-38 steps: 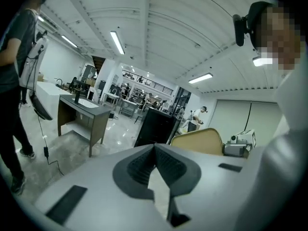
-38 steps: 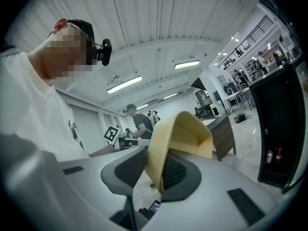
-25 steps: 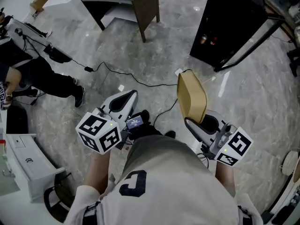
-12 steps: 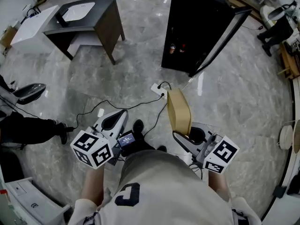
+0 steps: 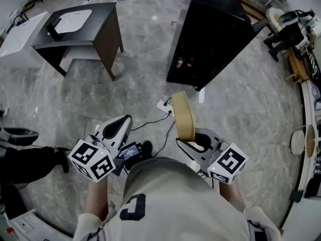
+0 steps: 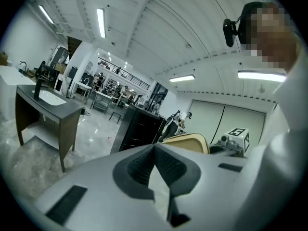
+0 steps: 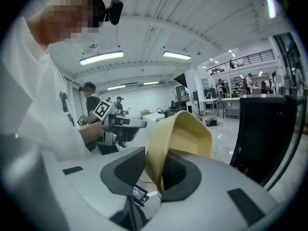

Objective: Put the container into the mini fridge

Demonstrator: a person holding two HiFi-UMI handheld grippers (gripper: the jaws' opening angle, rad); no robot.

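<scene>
The black mini fridge (image 5: 210,34) stands on the marble floor ahead, with small items visible low inside its dark front. The tan container (image 5: 183,115) stands on edge, pinched by its rim in my right gripper (image 5: 193,143), well short of the fridge. In the right gripper view the container (image 7: 180,129) rises between the jaws of the right gripper (image 7: 154,165), and the fridge (image 7: 267,134) is at the right. My left gripper (image 5: 114,129) is held beside it, shut and empty. In the left gripper view the left gripper (image 6: 155,148) has its tips together, with the fridge (image 6: 139,129) beyond.
A dark table with a white sink (image 5: 80,26) stands at the far left. A white power strip (image 5: 164,105) with black cables lies on the floor between me and the fridge. A person's dark leg (image 5: 25,159) is at the left. A chair (image 5: 286,31) stands at the far right.
The view has swung and advanced: the fridge and the table are now nearer and more central. The container stays in my right gripper. Both grippers keep their pose.
</scene>
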